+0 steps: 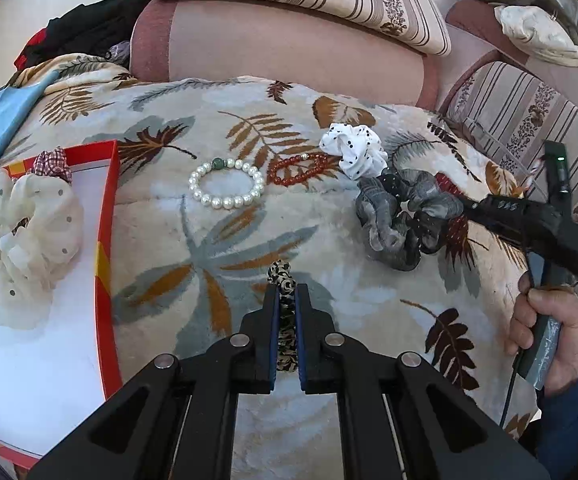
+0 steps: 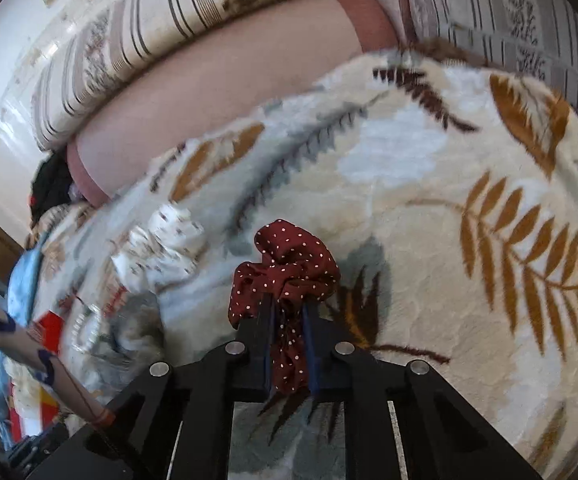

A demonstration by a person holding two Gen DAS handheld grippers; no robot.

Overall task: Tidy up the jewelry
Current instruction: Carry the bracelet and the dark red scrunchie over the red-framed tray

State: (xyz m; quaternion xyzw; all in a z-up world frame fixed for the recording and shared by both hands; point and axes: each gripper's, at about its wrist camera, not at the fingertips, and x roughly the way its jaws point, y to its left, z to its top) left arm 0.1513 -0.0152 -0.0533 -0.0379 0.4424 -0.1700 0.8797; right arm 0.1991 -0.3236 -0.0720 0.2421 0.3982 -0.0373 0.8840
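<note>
Noted left gripper [image 1: 287, 292] clamped on patterned scrunchie [image 1: 280, 276], red-rimmed tray [image 1: 107, 216] just to its left and nearer this hand; right gripper [image 2: 289, 312] pinched on dotted maroon scrunchie [image 2: 289, 264] over leaf blanket [image 2: 429, 168].

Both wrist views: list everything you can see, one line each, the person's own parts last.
Pearl bracelet: one, white with a green bead, mid blanket.
Red bead bracelet: one, beside the pearls.
White dotted scrunchie: one, right of the bracelets.
Grey scrunchie: one, below the white one.
Cream scrunchie: one, in the tray.
Checked scrunchie: one, red and white, tray's far edge.
Tray: one, red rim, left.
Blanket: one, leaf print.
Left tool: shut on a patterned scrunchie.
Right tool: shut on a maroon dotted scrunchie.
Hand: one, gripping the right tool's handle.
</note>
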